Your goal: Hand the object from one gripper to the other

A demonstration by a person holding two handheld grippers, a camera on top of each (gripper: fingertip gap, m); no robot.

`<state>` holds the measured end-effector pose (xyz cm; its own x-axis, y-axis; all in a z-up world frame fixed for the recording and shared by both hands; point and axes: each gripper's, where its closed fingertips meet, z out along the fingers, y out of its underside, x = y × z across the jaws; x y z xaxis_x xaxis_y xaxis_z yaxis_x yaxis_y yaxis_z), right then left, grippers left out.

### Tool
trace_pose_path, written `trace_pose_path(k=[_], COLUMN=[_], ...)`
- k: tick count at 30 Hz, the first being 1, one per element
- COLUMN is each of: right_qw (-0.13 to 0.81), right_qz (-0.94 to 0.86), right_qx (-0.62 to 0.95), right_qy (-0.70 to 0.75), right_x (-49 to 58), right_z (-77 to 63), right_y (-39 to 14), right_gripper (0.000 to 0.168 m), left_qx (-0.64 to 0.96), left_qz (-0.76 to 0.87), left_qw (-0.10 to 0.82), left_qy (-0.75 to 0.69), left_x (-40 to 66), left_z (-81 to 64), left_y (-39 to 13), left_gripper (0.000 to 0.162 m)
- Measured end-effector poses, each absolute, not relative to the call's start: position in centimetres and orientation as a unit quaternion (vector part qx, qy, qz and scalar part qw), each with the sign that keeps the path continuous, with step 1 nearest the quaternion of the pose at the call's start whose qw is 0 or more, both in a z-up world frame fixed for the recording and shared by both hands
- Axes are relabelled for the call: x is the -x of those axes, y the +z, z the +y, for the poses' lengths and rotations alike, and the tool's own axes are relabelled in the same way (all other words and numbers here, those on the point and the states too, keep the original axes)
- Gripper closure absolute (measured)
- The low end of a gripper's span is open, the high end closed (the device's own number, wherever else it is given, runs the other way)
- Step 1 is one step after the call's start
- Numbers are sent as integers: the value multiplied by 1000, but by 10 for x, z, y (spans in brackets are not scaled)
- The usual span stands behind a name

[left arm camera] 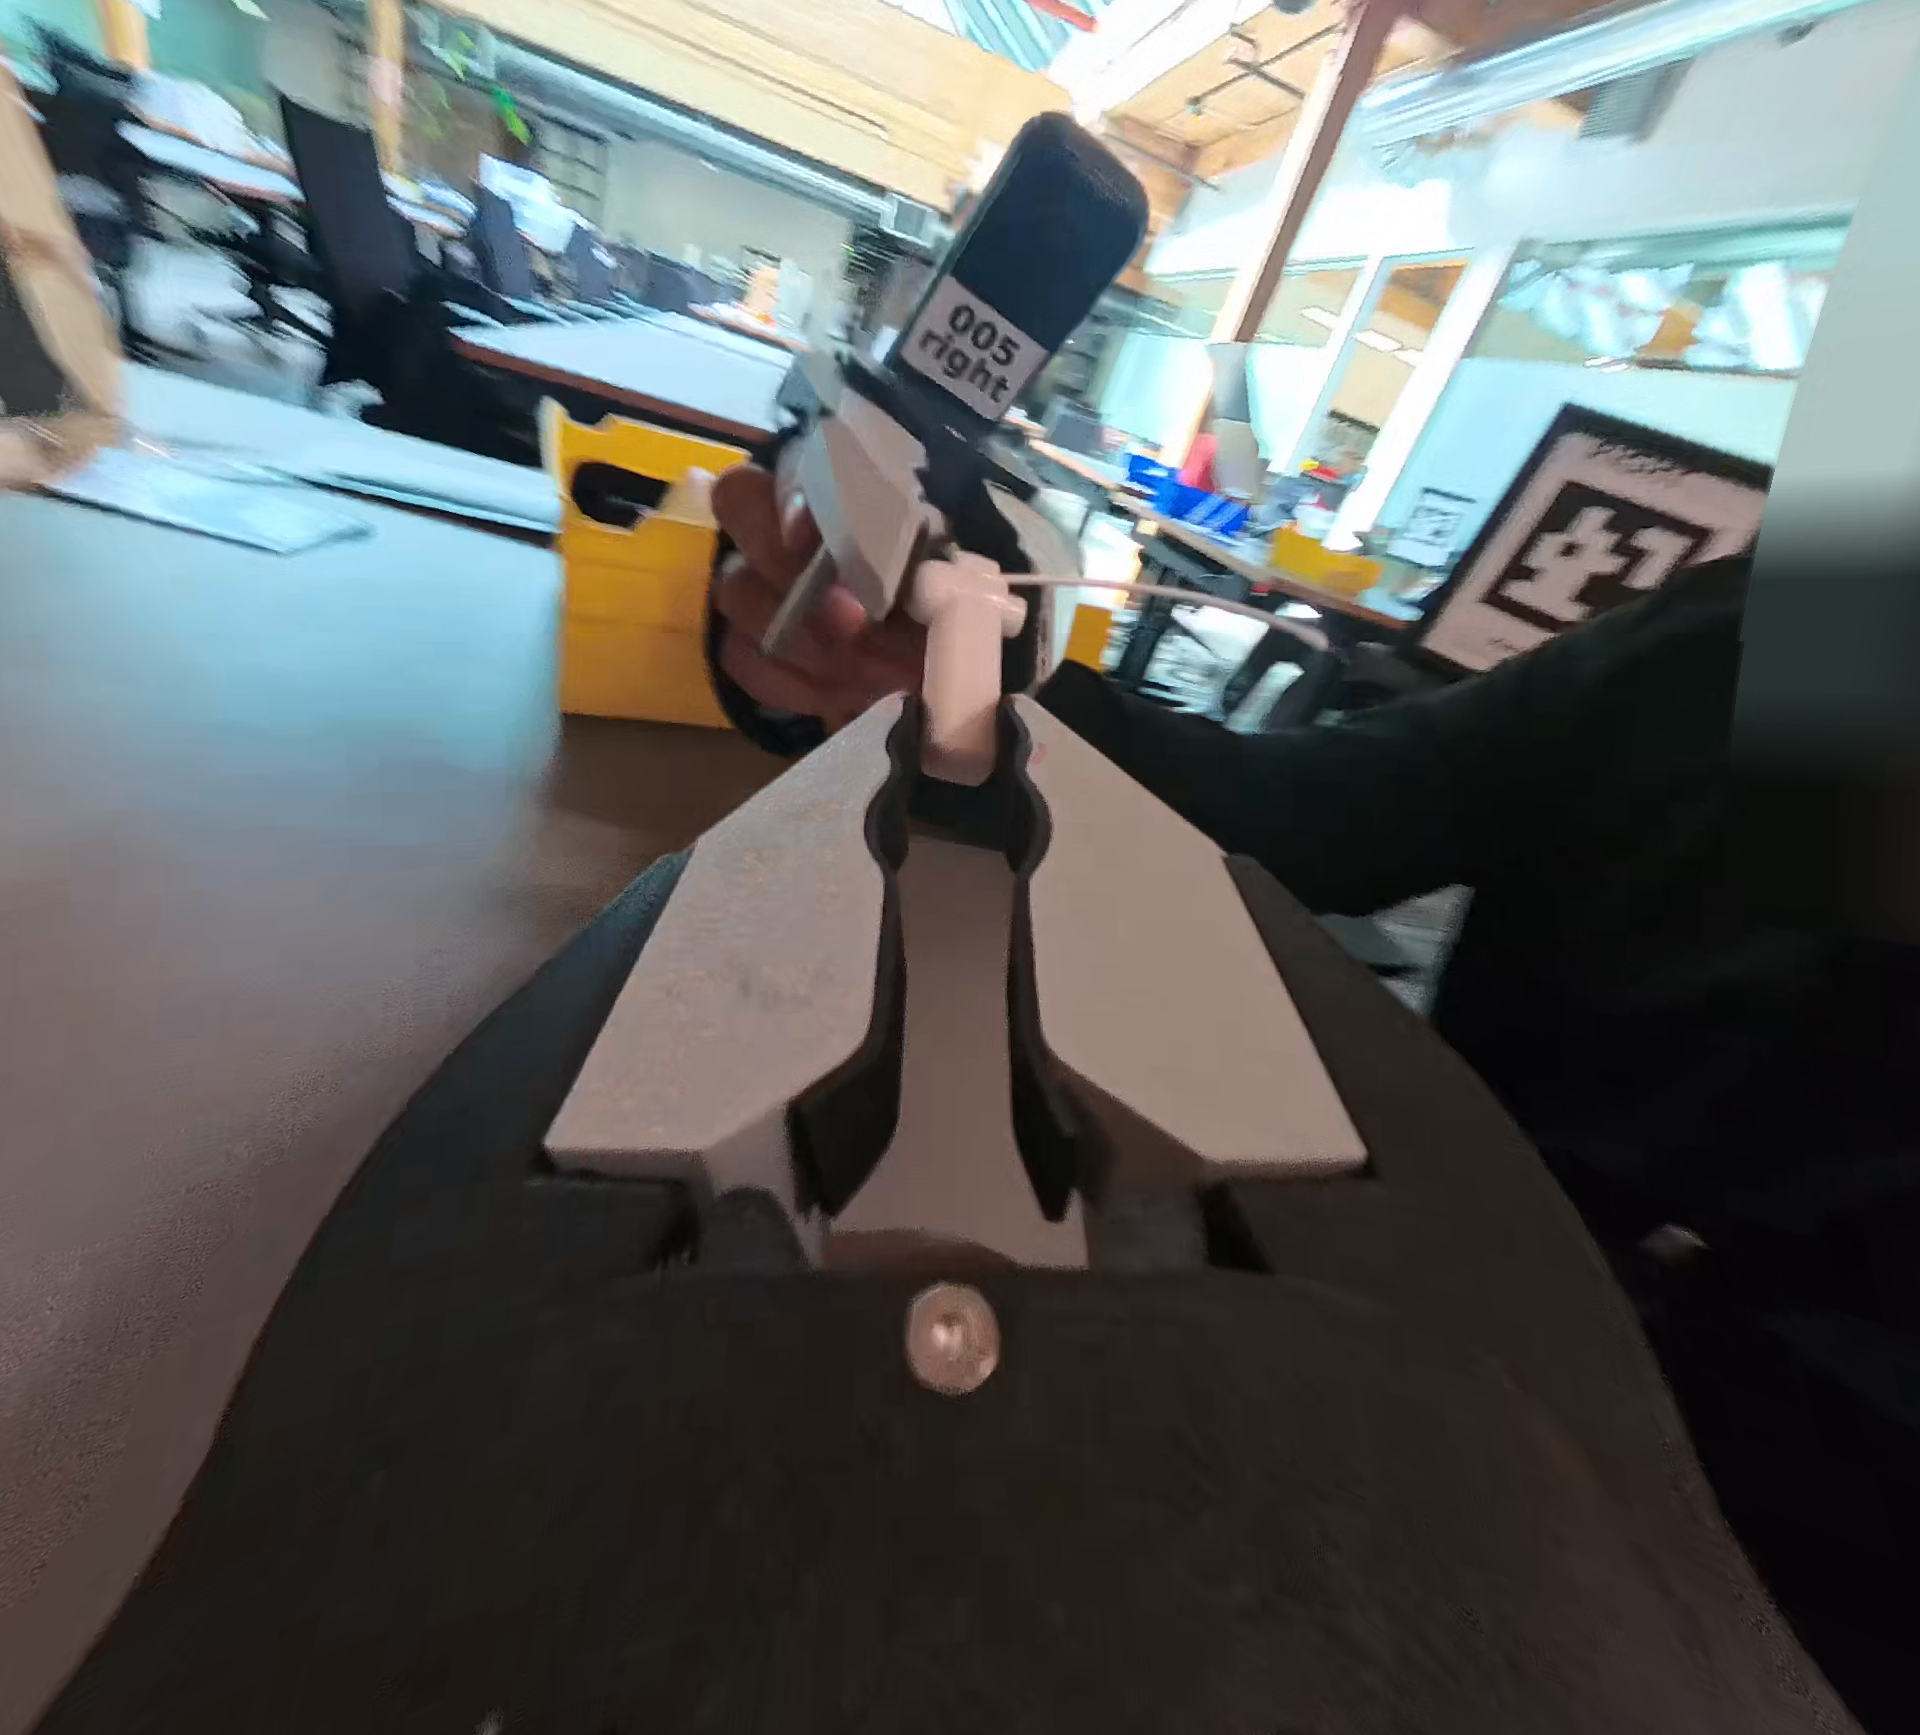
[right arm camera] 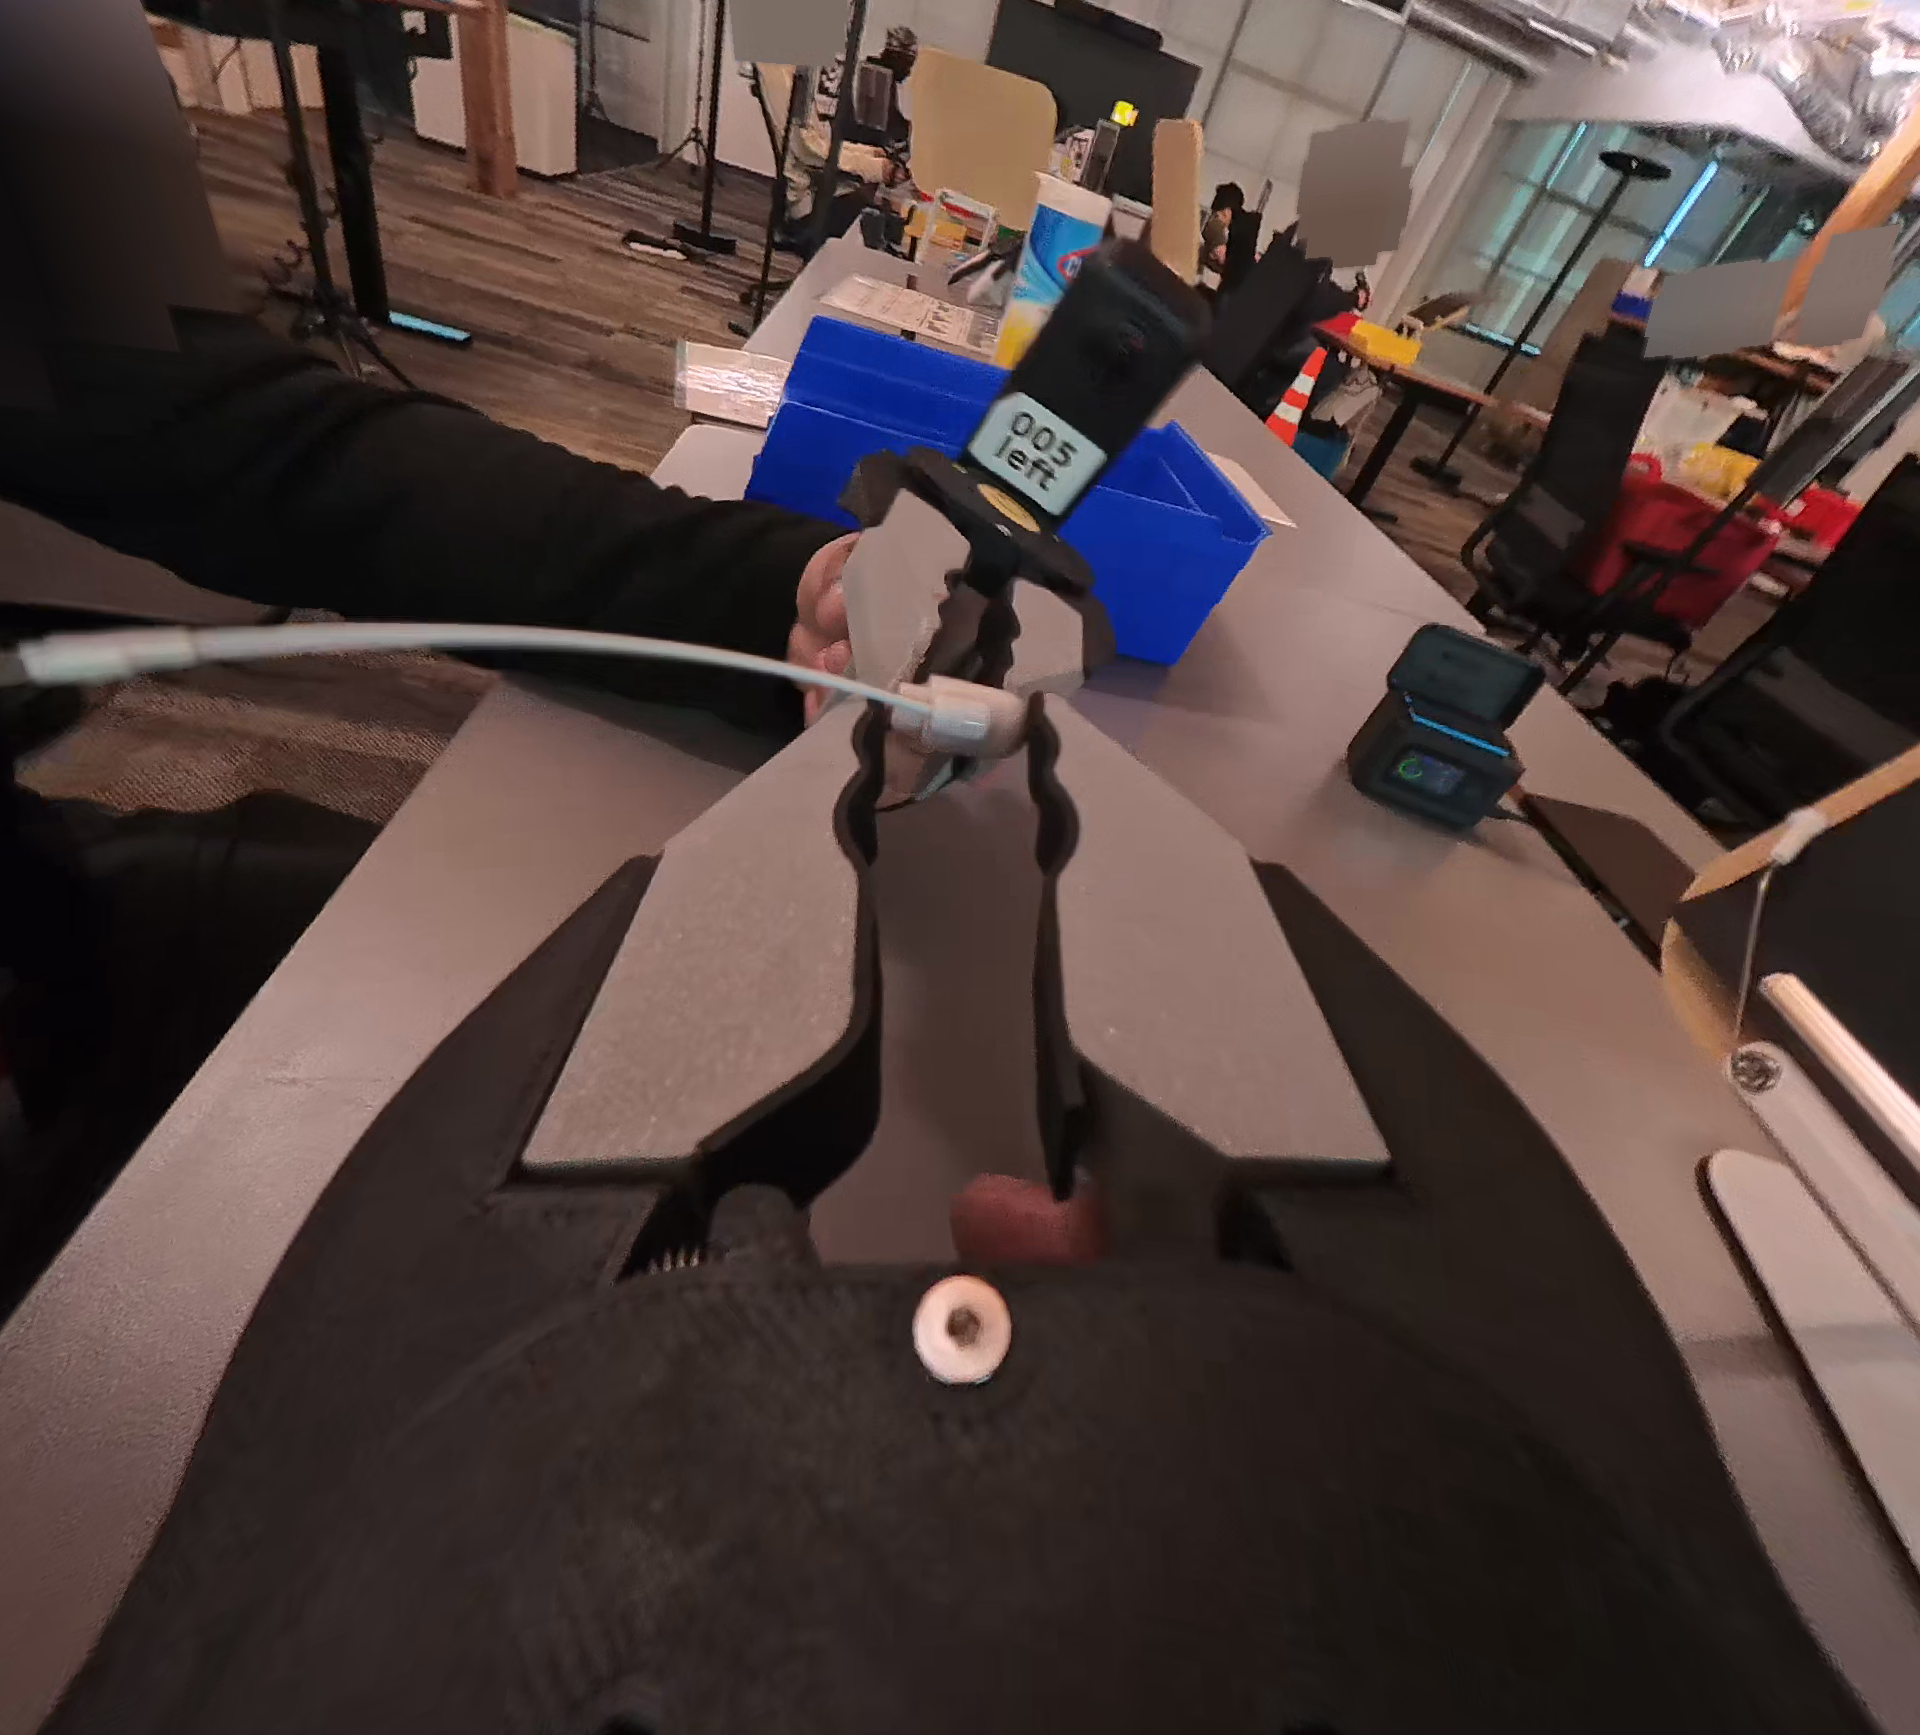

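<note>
A: Where is our plug (right arm camera: 951, 714) now?

B: Up in the air over the bench (right arm camera: 1299, 646), not touching it. Our two grippers meet there, tip to tip. The white cord (right arm camera: 520, 641) runs off to one side from the plug.

A: Who has it?

B: Our left gripper (left arm camera: 958, 740) is almost closed and pinches one end of the plug tight. Our right gripper (right arm camera: 951, 745) is partly open, with the plug lying across between its tips. We cannot tell if it is squeezing yet.

A: So we are in the middle of the pass?

B: We think so. Next the right one must grip, and then the left one lets go.

A: What could go wrong?

B: If our left gripper opens too soon, the plug may drop onto the bench. The cord is heavy and springy, so it could pull the plug sideways out of a weak pinch. And if we tug while both hold on, the plug could twist or pop out.
</note>
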<state>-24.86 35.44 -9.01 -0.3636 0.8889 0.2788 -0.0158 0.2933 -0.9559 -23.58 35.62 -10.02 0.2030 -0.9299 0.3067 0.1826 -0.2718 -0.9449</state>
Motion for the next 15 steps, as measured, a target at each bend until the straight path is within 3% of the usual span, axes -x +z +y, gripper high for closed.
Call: trace_pose_path(k=[10, 13, 15], right_qw=[430, 404, 377], right_qz=[-629, -576, -532], right_qx=[393, 469, 523], right_qy=[515, 534, 549], right_x=[258, 261, 260], right_z=[371, 400, 422], right_y=[-94, -98, -106], right_gripper=[147, 147, 147], left_qx=[615, 664, 701], left_qz=[268, 264, 278], left_qw=[470, 485, 527], left_qy=[-574, -505, -393], left_x=[234, 242, 253], left_z=[367, 384, 401], left_y=[-109, -126, -138], left_gripper=[150, 148, 134])
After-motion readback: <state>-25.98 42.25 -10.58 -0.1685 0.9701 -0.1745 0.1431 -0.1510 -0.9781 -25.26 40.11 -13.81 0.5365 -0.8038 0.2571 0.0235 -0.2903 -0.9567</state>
